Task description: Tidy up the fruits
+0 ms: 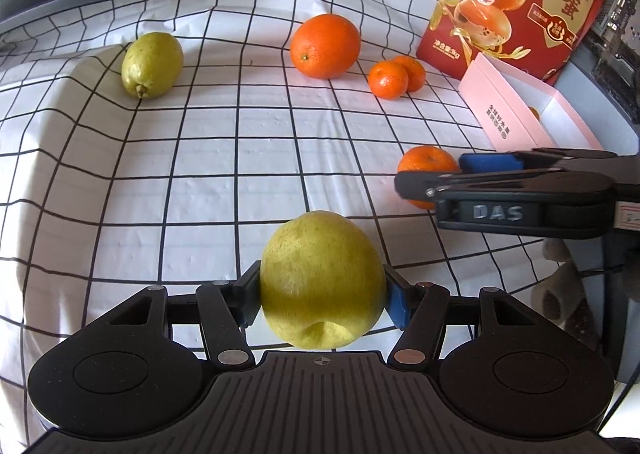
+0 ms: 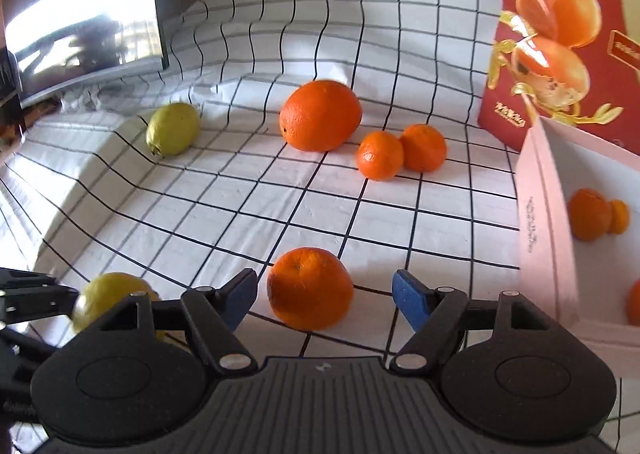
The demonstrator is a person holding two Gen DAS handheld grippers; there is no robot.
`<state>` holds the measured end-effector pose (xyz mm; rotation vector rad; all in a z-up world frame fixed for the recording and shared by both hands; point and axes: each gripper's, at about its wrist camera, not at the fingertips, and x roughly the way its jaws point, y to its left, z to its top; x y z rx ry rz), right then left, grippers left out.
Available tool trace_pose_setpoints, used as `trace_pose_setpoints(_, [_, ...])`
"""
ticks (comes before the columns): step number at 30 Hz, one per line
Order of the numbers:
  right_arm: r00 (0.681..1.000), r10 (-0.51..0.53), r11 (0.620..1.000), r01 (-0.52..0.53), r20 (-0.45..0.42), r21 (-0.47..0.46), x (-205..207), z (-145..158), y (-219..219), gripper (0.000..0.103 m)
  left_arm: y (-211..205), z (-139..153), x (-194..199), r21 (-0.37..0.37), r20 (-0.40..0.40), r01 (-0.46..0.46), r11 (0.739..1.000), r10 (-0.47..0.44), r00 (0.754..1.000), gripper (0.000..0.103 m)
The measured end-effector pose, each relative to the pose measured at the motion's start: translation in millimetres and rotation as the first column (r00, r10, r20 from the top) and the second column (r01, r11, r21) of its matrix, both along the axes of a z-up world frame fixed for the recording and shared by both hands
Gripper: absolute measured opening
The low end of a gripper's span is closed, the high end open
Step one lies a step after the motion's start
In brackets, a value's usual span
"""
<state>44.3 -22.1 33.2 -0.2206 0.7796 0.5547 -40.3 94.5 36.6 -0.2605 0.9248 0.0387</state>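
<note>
Left gripper (image 1: 322, 294) is clamped on the yellow pear (image 1: 322, 280) just above the cloth, right gripper (image 2: 324, 296) spread wide around the mandarin (image 2: 310, 288), probably w/o contact yet: centre it, close gently, then carry to pink box (image 2: 540, 222).

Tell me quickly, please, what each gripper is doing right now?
Left gripper: shut on the yellow pear.
Right gripper: open, fingers either side of a tangerine, not gripping.
</note>
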Motion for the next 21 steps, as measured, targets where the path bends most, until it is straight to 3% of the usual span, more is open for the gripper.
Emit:
trace_pose_setpoints(7, [0.999,0.048,0.998,-0.048,-0.011,-0.035,-3,-6,7,0.049,2,0,1,-0.008,0.005,0.003,1.000,-0.003,1.000,0.065])
trace_pose_setpoints(14, [0.997,0.076,0.994,-0.075,0.005,-0.075,-26,-4,-13,0.049,12,5,-10,-0.112,0.051,0.012,0.994,-0.006,0.999,0.065])
trace_pose_setpoints(21, [0.997,0.074,0.993,-0.071,0.036,-0.092,-54,-2,-39,0.049,5,9,-12,-0.074,0.029,0.047,0.996,-0.045,0.999,0.065])
